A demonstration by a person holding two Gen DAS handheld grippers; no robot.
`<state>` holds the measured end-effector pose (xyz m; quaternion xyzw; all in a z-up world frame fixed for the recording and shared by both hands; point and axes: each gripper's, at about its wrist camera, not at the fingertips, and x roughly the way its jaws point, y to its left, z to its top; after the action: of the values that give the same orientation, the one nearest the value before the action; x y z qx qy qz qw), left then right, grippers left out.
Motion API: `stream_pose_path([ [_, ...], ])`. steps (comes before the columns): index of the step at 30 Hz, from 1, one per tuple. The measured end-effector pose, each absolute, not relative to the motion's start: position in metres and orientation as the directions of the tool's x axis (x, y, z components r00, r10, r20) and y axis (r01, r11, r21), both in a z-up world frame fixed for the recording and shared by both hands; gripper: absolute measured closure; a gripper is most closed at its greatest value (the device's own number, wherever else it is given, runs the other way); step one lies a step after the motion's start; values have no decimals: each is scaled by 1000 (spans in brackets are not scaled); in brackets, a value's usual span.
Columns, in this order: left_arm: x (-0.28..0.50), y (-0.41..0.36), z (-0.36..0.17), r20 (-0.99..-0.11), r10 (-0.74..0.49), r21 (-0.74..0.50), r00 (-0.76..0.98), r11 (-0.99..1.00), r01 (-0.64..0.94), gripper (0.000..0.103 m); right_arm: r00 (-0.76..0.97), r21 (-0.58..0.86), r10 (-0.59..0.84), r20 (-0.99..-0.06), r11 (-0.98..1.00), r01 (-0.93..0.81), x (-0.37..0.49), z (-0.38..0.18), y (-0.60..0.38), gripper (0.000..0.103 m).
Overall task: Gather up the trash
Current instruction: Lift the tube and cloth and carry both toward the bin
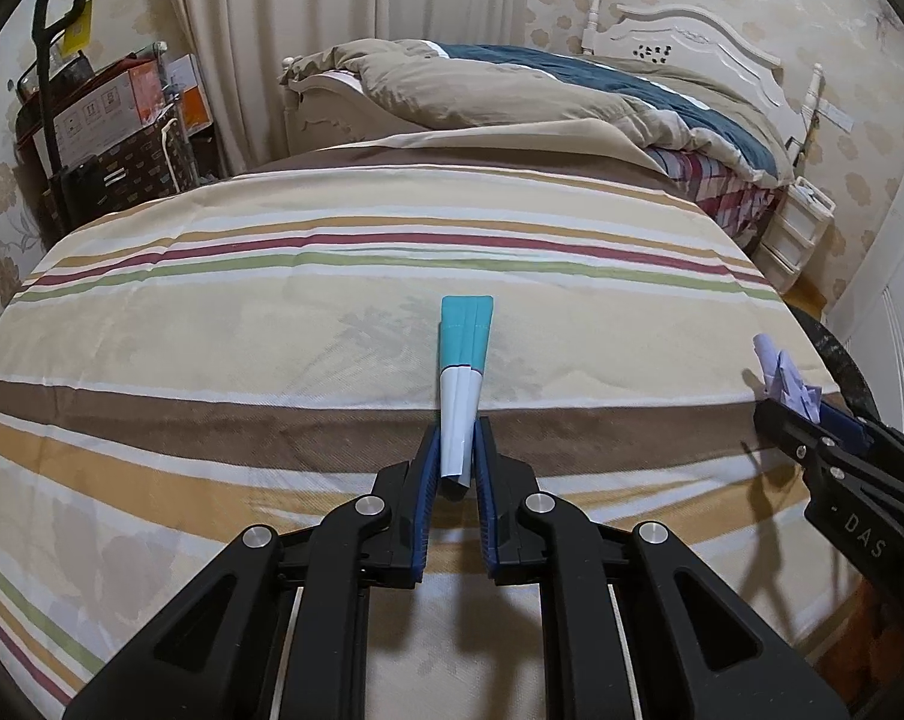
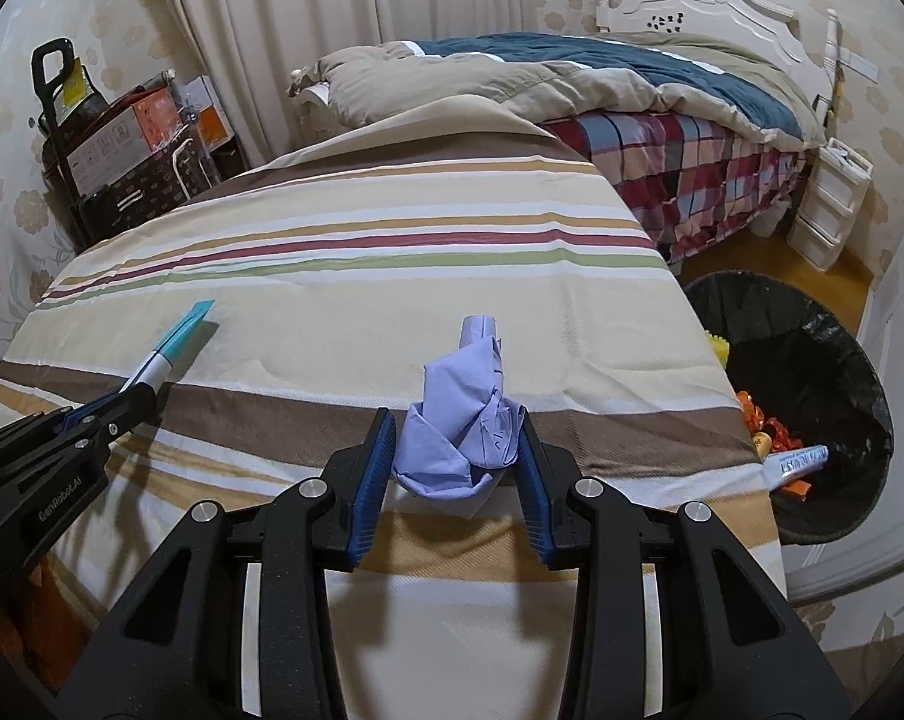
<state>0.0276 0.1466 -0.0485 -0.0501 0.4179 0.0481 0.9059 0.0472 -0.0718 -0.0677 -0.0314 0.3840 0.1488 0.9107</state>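
Note:
My left gripper [image 1: 456,450] is shut on a folded teal-and-white wrapper [image 1: 462,360] and holds it above the striped bed cover [image 1: 272,312]; the wrapper also shows in the right wrist view [image 2: 176,342]. My right gripper [image 2: 454,438] is shut on a crumpled lilac paper [image 2: 460,420] above the bed's near right part; that paper also shows at the right edge of the left wrist view [image 1: 790,381]. A black-lined trash bin [image 2: 811,360] stands on the floor right of the bed, holding orange wrappers and a white tube [image 2: 793,462].
A second bed with a beige and blue duvet [image 2: 541,78] stands behind. White plastic drawers [image 2: 829,204] sit by its side. Boxes and a black trolley [image 2: 74,138] stand at the far left by the curtain [image 2: 332,12].

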Motion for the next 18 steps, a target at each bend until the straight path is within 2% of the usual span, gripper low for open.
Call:
stream_pose_path([
  [9,31,151,-52,-772,35,-71,634,988,-140,87,658,59,248,-712,953,-296,49,-67,-73,65],
  [18,33,151,-52,-771,33,-68,636,989,-134,77,643,76,255,-722,953,-292,52,-71,-75,65],
])
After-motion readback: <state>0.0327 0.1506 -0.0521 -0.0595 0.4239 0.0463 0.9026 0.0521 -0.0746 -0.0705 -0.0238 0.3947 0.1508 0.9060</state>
